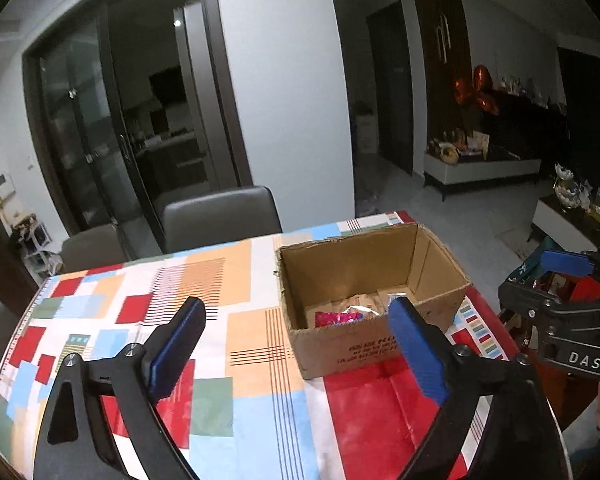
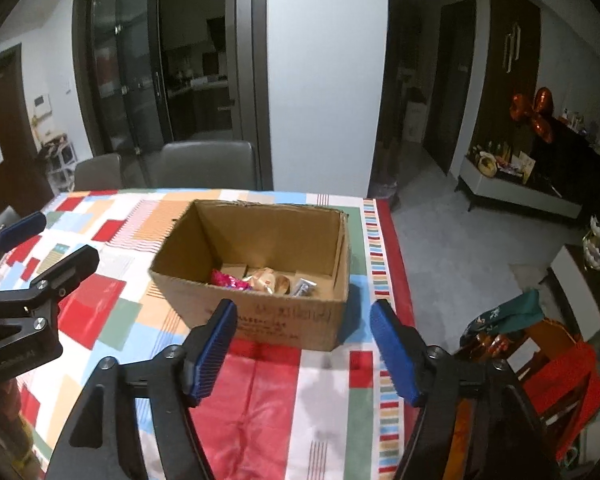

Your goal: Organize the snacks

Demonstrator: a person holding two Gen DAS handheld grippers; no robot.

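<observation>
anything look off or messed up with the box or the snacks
Nothing spilled: the snack packets all lie inside the cardboard box, upright on the table. Only the box's top rim looks ragged, its flaps apparently torn off, and it sits near the table's right edge. Both the left gripper and right gripper are open and empty.

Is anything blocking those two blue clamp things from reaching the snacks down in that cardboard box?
Only the box's own walls. The snacks lie at the bottom of the open cardboard box, and its near wall stands between them and both the left gripper and the right gripper. The top is uncovered, so coming from above looks unobstructed.
</observation>
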